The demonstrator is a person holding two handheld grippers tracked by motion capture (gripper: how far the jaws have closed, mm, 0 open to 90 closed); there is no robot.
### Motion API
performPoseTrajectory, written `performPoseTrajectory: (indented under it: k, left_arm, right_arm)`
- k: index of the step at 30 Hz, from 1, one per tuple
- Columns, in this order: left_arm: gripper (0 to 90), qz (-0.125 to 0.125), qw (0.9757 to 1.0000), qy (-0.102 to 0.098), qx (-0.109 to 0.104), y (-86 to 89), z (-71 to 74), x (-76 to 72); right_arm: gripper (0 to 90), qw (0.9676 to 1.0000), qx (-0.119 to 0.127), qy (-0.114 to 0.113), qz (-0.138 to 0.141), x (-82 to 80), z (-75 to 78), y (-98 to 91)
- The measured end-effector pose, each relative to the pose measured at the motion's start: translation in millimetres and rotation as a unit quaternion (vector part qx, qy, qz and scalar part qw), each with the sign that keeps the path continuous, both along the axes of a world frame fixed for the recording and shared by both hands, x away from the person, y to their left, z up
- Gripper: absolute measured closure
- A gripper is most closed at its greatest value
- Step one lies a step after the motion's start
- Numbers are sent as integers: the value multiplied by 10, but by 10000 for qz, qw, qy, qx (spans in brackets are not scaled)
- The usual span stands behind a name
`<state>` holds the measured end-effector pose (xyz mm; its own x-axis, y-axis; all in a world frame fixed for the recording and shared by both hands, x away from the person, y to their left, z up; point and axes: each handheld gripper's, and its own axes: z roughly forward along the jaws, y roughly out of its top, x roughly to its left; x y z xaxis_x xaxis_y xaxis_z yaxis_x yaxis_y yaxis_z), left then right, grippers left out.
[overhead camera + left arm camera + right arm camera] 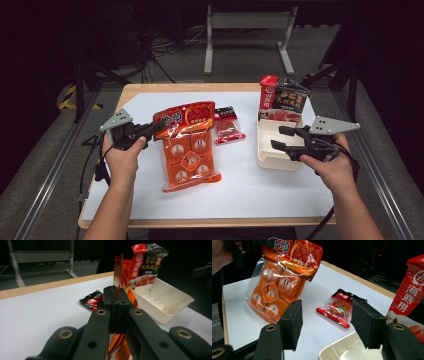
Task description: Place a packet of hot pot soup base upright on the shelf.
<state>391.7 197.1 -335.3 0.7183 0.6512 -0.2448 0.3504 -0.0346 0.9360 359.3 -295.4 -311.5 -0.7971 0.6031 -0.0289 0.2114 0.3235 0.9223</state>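
Orange snack bag (187,145), pinched at its top corner by the left gripper (156,128), hangs lengthwise left of the tray (272,159), where the right gripper (280,137) waits spread and empty.

Setting: lab / recording studio, not a home or shop. Evidence: dark room w/ black surrounds; grey carpet floor (240,60); loose cables (165,47) on the floor behind the table; metal rails (55,160) along both sides of the table; black stand legs (80,90) at left and right; grey frame (247,22) of a second bench at rear. Work surface: wood-edged table (200,222) w/ white sheet (260,195), lit from above.
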Motion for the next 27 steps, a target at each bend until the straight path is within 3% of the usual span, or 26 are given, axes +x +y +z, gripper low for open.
performPoseTrajectory:
  k: [5,10,18,24,27]
  left_arm:
    - [900,-207,9996,-47,-181,8,58,-58]
    - [900,-303,9994,-176,-50,-50,139,-138]
    - [900,-483,9985,-251,-43,-76,224,-217]
    - [900,-718,9963,-474,70,-156,337,-335]
    - [900,-943,9929,-698,173,-253,435,-454]
  right_arm:
    - [417,9999,-92,-71,-18,-18,12,-4]
    - [424,10000,-17,1,-11,-30,21,-17]
    - [449,9999,64,114,-47,-41,22,-1]
    - [457,9998,125,144,79,-52,51,62]
    - [449,9997,140,149,157,-52,59,93]
